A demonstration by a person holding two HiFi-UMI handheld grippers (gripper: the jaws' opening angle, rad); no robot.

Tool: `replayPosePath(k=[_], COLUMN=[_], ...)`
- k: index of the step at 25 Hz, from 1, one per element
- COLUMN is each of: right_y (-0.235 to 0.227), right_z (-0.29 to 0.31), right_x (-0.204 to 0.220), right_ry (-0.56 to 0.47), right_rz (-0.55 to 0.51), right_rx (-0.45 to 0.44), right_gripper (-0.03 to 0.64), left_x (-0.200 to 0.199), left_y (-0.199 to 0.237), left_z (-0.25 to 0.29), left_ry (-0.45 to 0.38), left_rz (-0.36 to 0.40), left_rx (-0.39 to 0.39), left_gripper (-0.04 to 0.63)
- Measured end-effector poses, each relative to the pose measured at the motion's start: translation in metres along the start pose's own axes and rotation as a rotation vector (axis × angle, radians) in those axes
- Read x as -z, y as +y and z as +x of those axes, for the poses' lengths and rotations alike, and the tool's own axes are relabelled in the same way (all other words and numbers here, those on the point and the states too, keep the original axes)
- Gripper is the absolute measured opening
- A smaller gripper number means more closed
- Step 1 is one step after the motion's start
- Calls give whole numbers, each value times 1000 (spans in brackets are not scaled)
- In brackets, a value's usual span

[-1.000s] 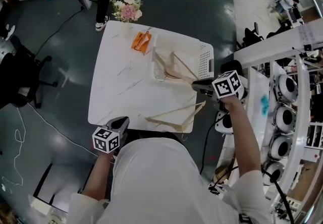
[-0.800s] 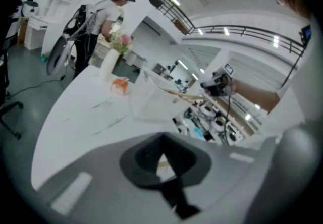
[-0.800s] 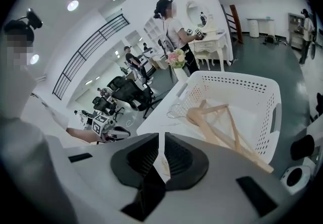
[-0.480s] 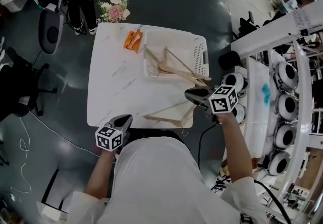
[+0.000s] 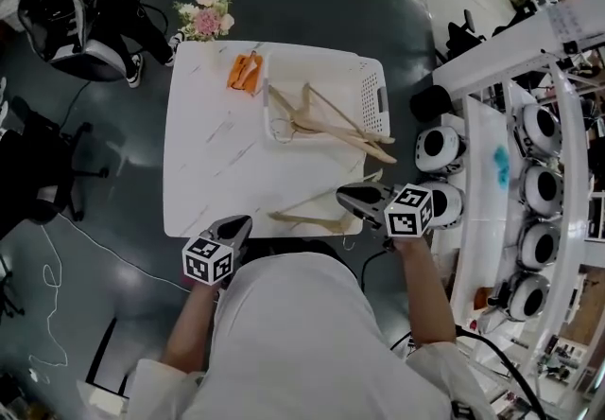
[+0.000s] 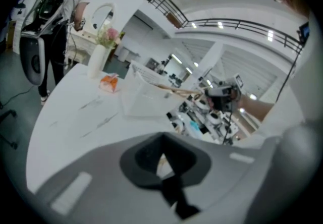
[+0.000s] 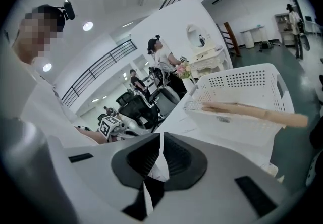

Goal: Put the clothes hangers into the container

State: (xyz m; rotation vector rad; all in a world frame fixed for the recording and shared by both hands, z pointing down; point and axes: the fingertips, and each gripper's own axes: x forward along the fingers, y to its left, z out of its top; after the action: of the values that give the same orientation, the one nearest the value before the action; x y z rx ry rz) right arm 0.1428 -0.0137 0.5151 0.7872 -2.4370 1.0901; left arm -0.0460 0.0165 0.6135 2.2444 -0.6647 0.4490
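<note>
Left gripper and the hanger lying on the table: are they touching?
Apart. The head view shows bare table between the left gripper and the hanger.

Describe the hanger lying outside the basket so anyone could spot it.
Start at the white marble table. Its far right corner carries a white basket of hangers. The lone wooden hanger lies flat on the tabletop's near edge, outside it.

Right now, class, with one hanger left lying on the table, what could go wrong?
The loose hanger lies at the table's near edge; a nudge might knock it off. The overhanging hanger pokes past the basket's rim, so it may snag or tip out.
</note>
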Motion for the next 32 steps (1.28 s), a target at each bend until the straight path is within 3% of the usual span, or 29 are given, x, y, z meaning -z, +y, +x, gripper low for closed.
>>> replayPosePath(k=[7, 13, 20, 32], right_y=[-15, -22, -25, -27], right_z=[-5, -4, -9, -26], right_x=[36, 63, 69, 88], right_ry=[-91, -82, -137, -139], right_rz=[91, 109, 138, 132], right_rx=[108, 187, 213, 306], right_gripper=[20, 20, 20, 21], left_x=[-15, -21, -23, 6], left_y=[-15, -18, -22, -20], left_z=[6, 7, 2, -6], left_ry=[-40, -44, -64, -1], left_rz=[55, 73, 73, 57], left_rx=[47, 55, 87, 107], left_gripper=[2, 2, 3, 3])
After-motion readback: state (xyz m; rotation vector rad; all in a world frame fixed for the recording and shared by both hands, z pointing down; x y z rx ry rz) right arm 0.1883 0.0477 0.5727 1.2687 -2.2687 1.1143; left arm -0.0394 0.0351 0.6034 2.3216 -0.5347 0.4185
